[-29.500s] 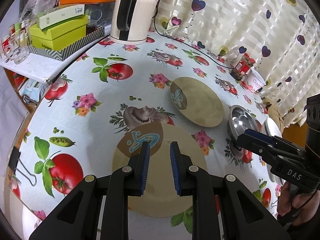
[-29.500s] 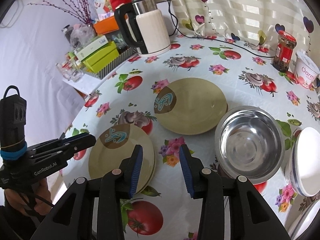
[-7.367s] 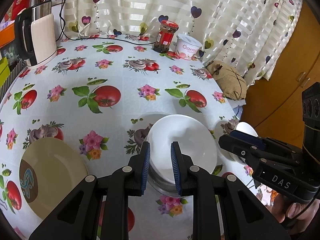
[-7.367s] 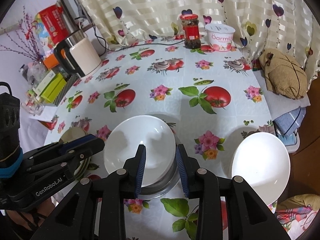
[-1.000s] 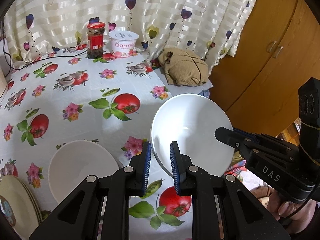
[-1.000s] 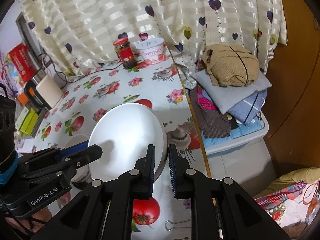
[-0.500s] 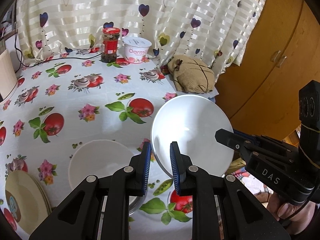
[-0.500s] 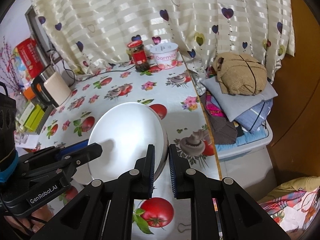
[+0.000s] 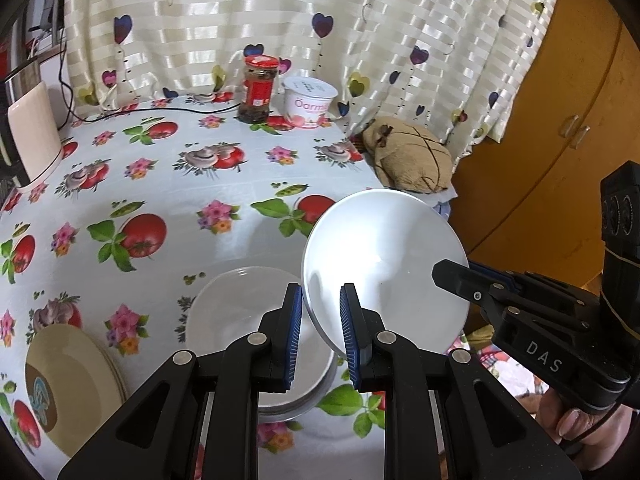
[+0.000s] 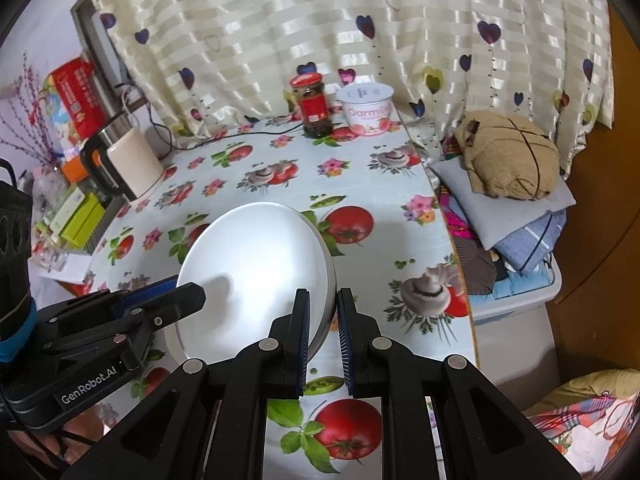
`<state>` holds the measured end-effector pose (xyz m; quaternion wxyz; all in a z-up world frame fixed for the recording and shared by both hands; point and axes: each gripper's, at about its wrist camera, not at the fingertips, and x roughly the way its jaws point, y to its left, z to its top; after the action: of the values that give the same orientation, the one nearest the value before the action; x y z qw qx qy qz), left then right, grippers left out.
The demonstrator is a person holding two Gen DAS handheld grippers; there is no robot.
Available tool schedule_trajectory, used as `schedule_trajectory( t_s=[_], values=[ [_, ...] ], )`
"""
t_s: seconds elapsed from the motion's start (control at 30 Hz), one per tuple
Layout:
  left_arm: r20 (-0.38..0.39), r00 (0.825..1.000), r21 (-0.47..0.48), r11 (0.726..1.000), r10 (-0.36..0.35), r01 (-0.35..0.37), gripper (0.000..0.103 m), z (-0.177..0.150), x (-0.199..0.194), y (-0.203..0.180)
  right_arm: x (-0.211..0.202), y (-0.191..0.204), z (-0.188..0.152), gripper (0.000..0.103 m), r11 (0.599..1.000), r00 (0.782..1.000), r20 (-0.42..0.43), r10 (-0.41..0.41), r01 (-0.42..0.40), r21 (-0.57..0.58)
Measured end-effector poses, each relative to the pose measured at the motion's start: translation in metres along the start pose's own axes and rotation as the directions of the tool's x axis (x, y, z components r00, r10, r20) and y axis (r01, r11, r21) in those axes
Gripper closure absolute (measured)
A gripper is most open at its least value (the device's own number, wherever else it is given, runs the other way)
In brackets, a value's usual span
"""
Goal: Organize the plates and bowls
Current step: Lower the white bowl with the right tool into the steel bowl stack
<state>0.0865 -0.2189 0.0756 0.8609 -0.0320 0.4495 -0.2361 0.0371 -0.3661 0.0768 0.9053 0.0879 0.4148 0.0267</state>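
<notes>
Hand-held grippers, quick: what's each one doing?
Left hand-held gripper: shut on the white bowl.
Right hand-held gripper: shut on the same bowl's opposite rim.

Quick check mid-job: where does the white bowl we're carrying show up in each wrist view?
Left wrist: white bowl right of centre, its lower-left rim between the left hand-held gripper pads.
Right wrist: the bowl left of centre, its right rim between the right hand-held gripper pads.
Shared landmark: the red-lidded jar by the curtain.
</notes>
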Motion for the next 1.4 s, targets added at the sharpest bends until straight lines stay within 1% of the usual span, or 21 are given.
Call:
schedule_trajectory(
  t_s=[0.4, 0.9, 1.4],
  values=[
    [-0.004, 0.999, -0.045, 0.998, 0.044, -0.044, 0.083, -0.008, -0.006, 0.025, 0.017, 0.023, -0.002, 0.089, 0.998, 0.998, -0.035, 0.048, -0.049, -0.029],
    [-0.018, 0.997, -0.089, 0.993, 0.076, -0.077, 0.083, -0.014, -0.004, 0.046, 0.038, 0.043, 0.000, 0.089, 0.996, 0.995, -0.071, 0.070, -0.074, -0.055],
    [-0.041, 0.994, -0.115, 0.988, 0.102, -0.106, 0.083, -0.019, 0.001, 0.061, 0.058, 0.052, -0.005, 0.089, 0.993, 0.989, -0.115, 0.088, -0.096, -0.065]
  ],
)
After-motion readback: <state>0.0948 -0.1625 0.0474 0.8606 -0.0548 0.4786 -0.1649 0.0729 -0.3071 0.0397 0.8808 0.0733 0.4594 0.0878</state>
